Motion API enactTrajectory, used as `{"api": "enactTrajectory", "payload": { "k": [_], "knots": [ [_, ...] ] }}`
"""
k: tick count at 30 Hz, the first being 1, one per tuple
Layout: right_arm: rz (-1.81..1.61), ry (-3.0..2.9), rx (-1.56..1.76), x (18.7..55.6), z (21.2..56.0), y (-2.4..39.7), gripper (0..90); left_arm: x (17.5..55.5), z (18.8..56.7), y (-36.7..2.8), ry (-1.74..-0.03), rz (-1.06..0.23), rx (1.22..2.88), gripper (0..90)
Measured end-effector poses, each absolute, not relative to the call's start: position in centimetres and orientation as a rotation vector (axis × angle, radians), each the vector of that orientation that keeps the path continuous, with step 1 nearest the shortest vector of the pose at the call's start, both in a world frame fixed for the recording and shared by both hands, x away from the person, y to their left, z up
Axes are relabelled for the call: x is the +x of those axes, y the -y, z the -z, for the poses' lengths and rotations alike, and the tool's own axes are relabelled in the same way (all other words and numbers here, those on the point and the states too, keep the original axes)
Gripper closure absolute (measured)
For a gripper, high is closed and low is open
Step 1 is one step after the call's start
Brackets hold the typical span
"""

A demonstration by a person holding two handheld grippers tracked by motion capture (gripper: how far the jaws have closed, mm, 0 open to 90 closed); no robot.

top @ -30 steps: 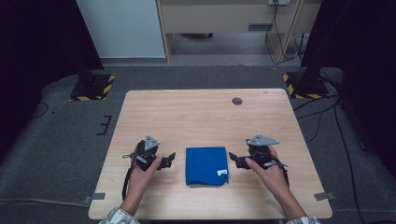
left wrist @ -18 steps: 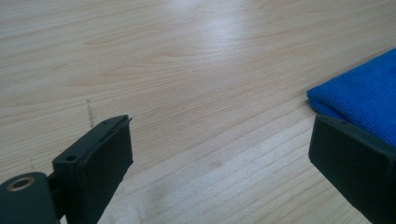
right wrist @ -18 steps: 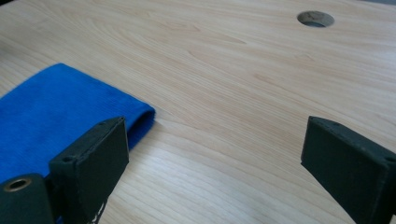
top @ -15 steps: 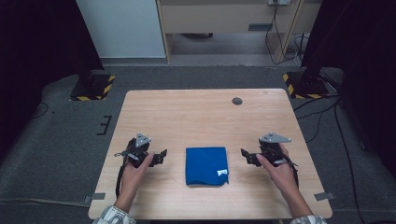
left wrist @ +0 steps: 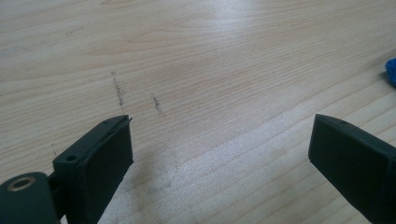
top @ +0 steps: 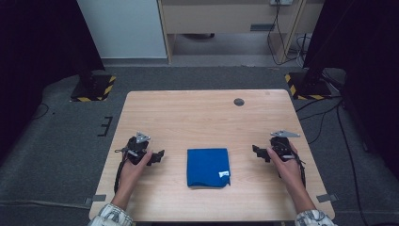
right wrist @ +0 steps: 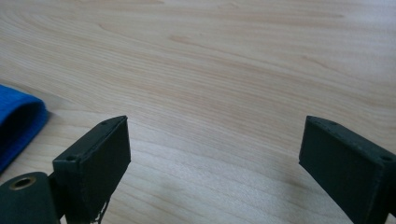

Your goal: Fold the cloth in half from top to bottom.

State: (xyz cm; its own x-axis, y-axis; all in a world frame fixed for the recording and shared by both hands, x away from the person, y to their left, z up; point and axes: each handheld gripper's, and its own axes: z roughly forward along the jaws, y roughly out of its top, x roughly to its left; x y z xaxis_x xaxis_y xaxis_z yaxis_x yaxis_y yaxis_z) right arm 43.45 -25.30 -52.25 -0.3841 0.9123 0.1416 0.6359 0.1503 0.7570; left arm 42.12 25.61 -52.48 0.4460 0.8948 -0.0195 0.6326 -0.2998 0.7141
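A folded blue cloth (top: 207, 167) with a small white tag lies flat on the wooden table (top: 197, 113), near the front middle. My left gripper (top: 159, 155) rests left of the cloth, open, with bare wood between its jaws (left wrist: 219, 154). A sliver of the blue cloth (left wrist: 390, 71) shows at the right edge of the left gripper view. On the other side of the cloth sits my right gripper (top: 256, 151), also open and holding nothing (right wrist: 215, 154). The cloth's rounded folded edge (right wrist: 18, 122) lies to the left in the right gripper view.
A small dark round grommet (top: 239, 101) sits in the table's far right part. Beyond the table are grey carpet, a stand base with yellow-black tape (top: 94, 88) on the left and another (top: 306, 84) on the right, plus floor cables.
Both grippers have drawn apart, away from the cloth: the left one leftward, the right one rightward. The cloth has not moved.
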Motion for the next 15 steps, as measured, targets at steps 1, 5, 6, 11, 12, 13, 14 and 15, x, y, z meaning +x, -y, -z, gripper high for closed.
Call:
{"api": "enactTrajectory", "payload": {
  "k": [1, 5, 6, 11, 12, 13, 14, 15],
  "knots": [
    [-1.076, -2.088, 1.488, 43.5, 52.5, 25.4, 8.9, 42.1, 52.6, -25.6, -1.275, -0.515, 2.049, 5.6],
    [-1.038, -2.103, 1.497, 43.6, 53.2, 25.4, 8.4, 42.2, 53.0, -25.4, -1.284, -0.507, 2.064, 5.3],
    [-1.023, -2.111, 1.498, 43.6, 53.4, 25.4, 8.4, 42.2, 53.0, -25.4, -1.282, -0.504, 2.072, 5.3],
    [-0.968, -2.107, 1.461, 43.5, 53.8, 25.0, 7.4, 42.2, 53.5, -25.4, -1.29, -0.517, 2.079, 4.0],
    [-0.937, -2.119, 1.44, 43.5, 53.9, 24.8, 7.4, 42.2, 53.5, -25.5, -1.284, -0.519, 2.077, 3.5],
    [-0.897, -2.129, 1.41, 43.4, 53.9, 24.5, 6.9, 42.2, 53.6, -25.5, -1.276, -0.522, 2.074, 2.7],
    [-0.903, -2.141, 1.401, 43.4, 53.9, 24.4, 7.0, 42.2, 53.7, -25.6, -1.27, -0.525, 2.07, 1.8],
    [-0.903, -2.145, 1.395, 43.4, 53.9, 24.4, 6.9, 42.2, 53.7, -25.6, -1.269, -0.524, 2.07, 1.5]
  ]
}}
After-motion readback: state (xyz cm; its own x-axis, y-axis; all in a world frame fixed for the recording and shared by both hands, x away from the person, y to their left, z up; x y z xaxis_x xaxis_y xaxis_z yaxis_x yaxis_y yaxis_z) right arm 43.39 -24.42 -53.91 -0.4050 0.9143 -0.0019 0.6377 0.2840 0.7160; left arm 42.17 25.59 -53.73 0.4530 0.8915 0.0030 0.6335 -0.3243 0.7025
